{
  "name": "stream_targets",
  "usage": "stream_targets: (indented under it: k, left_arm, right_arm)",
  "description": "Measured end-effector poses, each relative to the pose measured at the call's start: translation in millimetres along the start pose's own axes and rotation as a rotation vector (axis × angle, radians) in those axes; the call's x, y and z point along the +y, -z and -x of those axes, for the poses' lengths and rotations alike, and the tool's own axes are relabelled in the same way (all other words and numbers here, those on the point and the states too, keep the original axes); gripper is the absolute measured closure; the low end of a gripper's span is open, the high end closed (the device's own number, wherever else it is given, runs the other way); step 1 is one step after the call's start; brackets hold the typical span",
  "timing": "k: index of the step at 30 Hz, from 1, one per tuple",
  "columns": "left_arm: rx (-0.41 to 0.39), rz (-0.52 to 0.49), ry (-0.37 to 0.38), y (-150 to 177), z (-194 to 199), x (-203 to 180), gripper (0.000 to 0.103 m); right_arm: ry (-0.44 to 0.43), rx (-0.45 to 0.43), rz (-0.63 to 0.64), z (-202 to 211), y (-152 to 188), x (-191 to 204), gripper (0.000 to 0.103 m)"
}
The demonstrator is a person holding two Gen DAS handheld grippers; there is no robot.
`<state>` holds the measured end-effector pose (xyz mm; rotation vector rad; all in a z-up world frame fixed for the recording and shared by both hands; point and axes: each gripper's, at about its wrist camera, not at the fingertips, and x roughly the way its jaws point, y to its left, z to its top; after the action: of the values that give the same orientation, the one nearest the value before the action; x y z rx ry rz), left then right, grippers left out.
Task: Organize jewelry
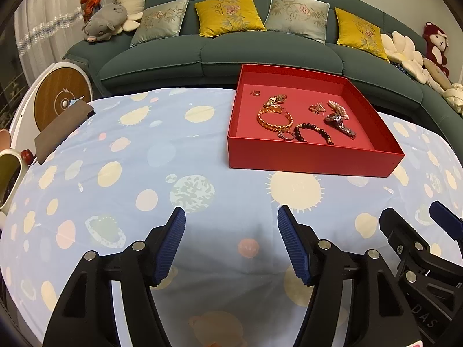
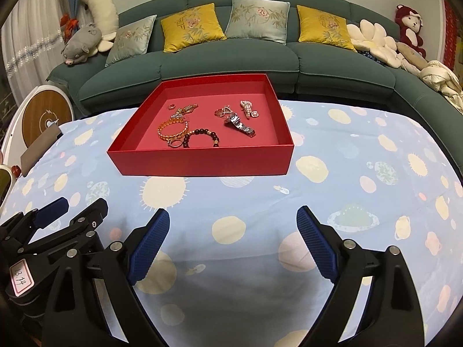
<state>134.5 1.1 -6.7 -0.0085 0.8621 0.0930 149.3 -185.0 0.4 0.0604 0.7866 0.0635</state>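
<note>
Sofa: dark green, runs along the far side of the red tray, curves round at the right. Four cushions on it, yellow and grey alternating, e.g. yellow cushion. Plush toys at both ends: grey pig far left of the tray, maroon bear far right.

Table, covered by a light blue planet-print cloth, lies under the tray and extends toward both cameras.

Red tray: shallow, open-topped, sits flat on the cloth, near the table's sofa-side edge. It's the landmark for everything below.

Left gripper: short of the tray's near wall, over bare cloth. Jaws apart, nothing between the blue pads, not touching anything.

Right gripper: also short of the near wall, beside the left one. Jaws wide apart, empty.

Brown flat pouch: well left of the tray, at the table edge.

Jewelry, all inside the tray on its floor:
- gold chain bracelet, left-centre
- silver metal watch, right-centre
- dark bead bracelet, near the front wall, between the two above
- pearl piece, behind the watch
- gold-tone watch or clasp piece, behind the gold bracelet; detail unclear
- small ring cluster, middle
- key-ring-like loop, touching the bead bracelet's left end
- small ring, back left, apart from the rest
</note>
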Motion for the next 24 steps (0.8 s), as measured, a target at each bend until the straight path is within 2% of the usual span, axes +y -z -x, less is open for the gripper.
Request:
stream_targets:
  k: [14, 24]
  left_arm:
    - [-0.007, 0.003, -0.002, -0.3, 2.1, 1.1, 0.039]
    - [-0.012, 0.01, -0.008, -1.8, 5.5, 2.6, 0.034]
  right_arm:
    - [0.006, -0.007, 0.003, 2.8, -1.6, 0.9, 0.016]
    - [0.006, -0.014, 0.0, 5.8, -2.9, 0.7, 0.016]
